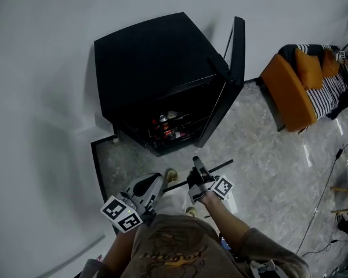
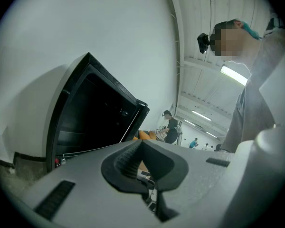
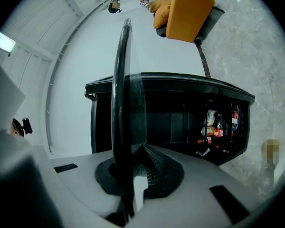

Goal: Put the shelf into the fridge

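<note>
Marble floor (image 1: 267,155); fridge (image 1: 156,68), seemingly bottles (image 1: 165,126); shelf (image 3: 119,80)

— How is the light?
— Dim and cool. In the head view the wall (image 1: 40,97) is evenly grey, the fridge (image 1: 162,68) is almost pure black, and the floor (image 1: 267,155) carries pale streaks of glare at the right.
— Where does it come from?
— Strip lights (image 2: 233,75) on the ceiling, bright in the left gripper view.
— Distortion?
— Both gripper views are fisheye circles with black corners, and straight lines bow. The shelf (image 3: 126,103) edge, close up, is soft.
</note>
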A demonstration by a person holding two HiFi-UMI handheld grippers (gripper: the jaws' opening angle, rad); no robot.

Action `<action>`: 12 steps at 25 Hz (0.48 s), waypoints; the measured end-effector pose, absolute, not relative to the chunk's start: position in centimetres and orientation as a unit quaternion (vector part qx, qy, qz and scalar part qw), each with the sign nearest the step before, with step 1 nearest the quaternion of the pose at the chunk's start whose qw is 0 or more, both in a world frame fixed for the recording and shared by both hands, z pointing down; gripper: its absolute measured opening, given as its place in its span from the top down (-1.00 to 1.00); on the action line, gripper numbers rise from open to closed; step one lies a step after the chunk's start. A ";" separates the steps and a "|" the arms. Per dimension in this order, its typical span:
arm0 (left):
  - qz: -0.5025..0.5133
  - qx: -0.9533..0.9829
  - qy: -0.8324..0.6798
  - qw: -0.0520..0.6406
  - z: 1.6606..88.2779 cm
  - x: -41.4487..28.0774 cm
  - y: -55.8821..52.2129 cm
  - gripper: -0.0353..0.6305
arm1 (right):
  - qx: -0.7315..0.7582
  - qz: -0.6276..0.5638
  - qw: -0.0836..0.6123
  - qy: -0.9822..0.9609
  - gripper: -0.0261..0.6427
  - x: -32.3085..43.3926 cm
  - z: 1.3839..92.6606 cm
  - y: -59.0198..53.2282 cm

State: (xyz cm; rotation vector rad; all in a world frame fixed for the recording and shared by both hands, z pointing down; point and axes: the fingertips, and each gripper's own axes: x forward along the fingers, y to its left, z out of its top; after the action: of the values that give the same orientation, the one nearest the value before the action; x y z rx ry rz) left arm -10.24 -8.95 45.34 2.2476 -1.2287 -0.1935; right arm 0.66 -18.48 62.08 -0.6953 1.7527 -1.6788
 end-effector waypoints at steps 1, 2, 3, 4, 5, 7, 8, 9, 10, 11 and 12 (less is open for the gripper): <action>-0.072 0.839 -0.459 0.283 45.5 -10.3 -9.1 0.88 | -0.262 -0.634 0.303 0.661 0.84 0.5 62.3 -18.7; -0.073 0.838 -0.460 0.283 45.6 -10.3 -9.3 0.88 | -0.261 -0.634 0.302 0.662 0.84 0.4 62.5 -18.9; -0.073 0.838 -0.460 0.284 45.6 -10.3 -9.4 0.88 | -0.261 -0.635 0.300 0.662 0.84 0.2 62.7 -19.0; -0.074 0.837 -0.461 0.285 45.7 -10.3 -9.5 0.88 | -0.262 -0.635 0.297 0.663 0.84 0.1 63.0 -19.2; -0.074 0.836 -0.462 0.285 45.8 -10.4 -9.7 0.88 | -0.263 -0.636 0.295 0.663 0.84 -0.1 63.3 -19.4; -0.074 0.835 -0.464 0.286 46.0 -10.6 -9.9 0.88 | -0.264 -0.638 0.294 0.661 0.84 -0.5 63.8 -19.9; -0.075 0.834 -0.466 0.287 46.2 -10.7 -10.0 0.88 | -0.264 -0.639 0.295 0.659 0.84 -0.7 64.0 -20.1; -0.075 0.833 -0.467 0.288 46.3 -10.8 -10.1 0.88 | -0.264 -0.641 0.296 0.657 0.84 -0.8 64.3 -20.3; -0.075 0.832 -0.468 0.289 46.5 -10.8 -10.1 0.88 | -0.264 -0.642 0.296 0.656 0.84 -1.0 64.5 -20.5; -0.075 0.830 -0.470 0.290 46.6 -10.8 -10.1 0.88 | -0.265 -0.642 0.296 0.656 0.84 -1.1 64.7 -20.7; -0.075 0.829 -0.471 0.291 46.7 -10.9 -10.1 0.88 | -0.267 -0.642 0.294 0.656 0.84 -1.1 64.9 -21.0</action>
State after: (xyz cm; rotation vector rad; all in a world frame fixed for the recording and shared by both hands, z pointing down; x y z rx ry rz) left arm -10.87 -10.13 46.69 2.2111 -1.2557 -0.2004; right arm -1.14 -20.95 64.94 -0.7095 1.7452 -1.7096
